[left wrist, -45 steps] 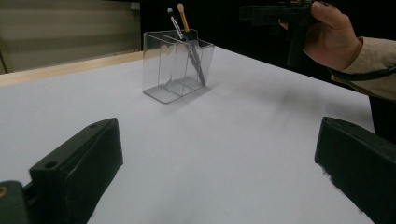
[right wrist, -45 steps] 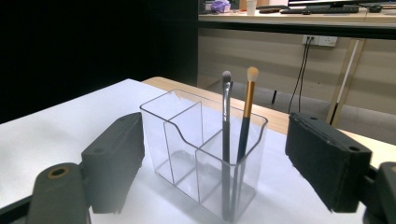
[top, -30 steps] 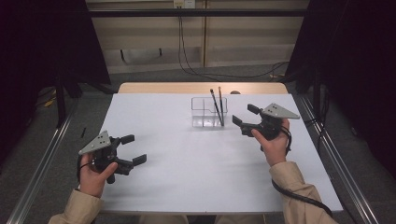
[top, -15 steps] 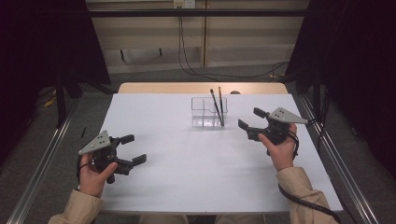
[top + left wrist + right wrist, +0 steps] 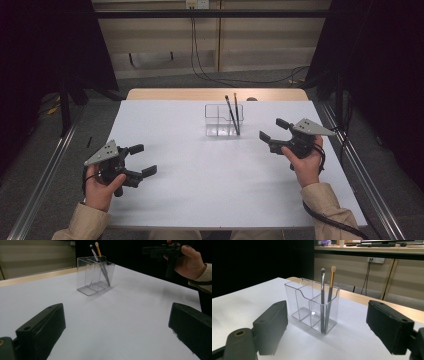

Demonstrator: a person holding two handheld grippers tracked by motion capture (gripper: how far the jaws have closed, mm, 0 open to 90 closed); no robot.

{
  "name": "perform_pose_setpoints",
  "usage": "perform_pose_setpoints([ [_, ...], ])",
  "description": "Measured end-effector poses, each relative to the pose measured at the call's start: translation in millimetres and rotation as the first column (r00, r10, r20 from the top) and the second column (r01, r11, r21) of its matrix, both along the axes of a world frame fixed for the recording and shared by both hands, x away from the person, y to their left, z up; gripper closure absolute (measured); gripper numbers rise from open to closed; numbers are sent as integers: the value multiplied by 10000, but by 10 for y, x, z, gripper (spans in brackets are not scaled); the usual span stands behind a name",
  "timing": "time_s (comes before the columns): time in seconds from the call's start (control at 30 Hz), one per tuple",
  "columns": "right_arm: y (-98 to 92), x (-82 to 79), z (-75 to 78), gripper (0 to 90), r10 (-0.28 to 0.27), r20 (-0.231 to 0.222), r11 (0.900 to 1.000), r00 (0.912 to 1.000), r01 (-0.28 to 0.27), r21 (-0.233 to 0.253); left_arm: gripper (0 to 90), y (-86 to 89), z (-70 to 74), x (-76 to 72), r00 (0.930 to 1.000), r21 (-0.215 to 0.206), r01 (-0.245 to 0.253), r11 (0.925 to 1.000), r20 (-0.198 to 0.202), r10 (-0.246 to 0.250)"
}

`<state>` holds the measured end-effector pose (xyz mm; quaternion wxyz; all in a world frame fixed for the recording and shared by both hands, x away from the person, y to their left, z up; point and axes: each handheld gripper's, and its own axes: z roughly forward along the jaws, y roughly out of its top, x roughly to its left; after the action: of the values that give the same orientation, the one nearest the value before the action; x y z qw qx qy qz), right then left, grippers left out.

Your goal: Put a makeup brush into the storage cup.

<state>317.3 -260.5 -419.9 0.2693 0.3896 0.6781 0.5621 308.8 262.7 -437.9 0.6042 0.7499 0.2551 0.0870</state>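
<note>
A clear plastic organizer (image 5: 223,120) (image 5: 94,278) (image 5: 312,305) with several compartments stands upright at the back middle of the white table (image 5: 220,180). Two makeup brushes lean in its right compartment: a grey-handled one (image 5: 322,300) (image 5: 230,114) and a gold-handled one (image 5: 330,295) (image 5: 236,113). My left gripper (image 5: 142,160) hovers open near the front left, its jaws wide apart with nothing between them. My right gripper (image 5: 272,129) is open too, held to the right of the organizer and aimed at it, holding nothing.
A bare wooden strip (image 5: 215,94) runs along the table's far edge. Metal rails (image 5: 45,175) (image 5: 367,185) flank the table on both sides. Cables (image 5: 210,75) hang down the back wall. A person's right hand (image 5: 190,263) holds the far gripper.
The right gripper has drawn back to the right and toward the person, away from the organizer. The left gripper has stayed put.
</note>
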Motion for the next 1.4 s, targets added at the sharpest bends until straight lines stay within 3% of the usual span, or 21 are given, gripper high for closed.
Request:
perform_pose_setpoints([
  [0.73,-134,-155,-14,147,4,-23,9993,10000,-4,-380,8,-11,-3,1,10000,12,55,10000,-17,-55],
  [1.4,-267,-297,1,95,-176,120,9991,9998,181,-371,8,-23,-5,1,10000,42,83,10000,-22,-83],
])
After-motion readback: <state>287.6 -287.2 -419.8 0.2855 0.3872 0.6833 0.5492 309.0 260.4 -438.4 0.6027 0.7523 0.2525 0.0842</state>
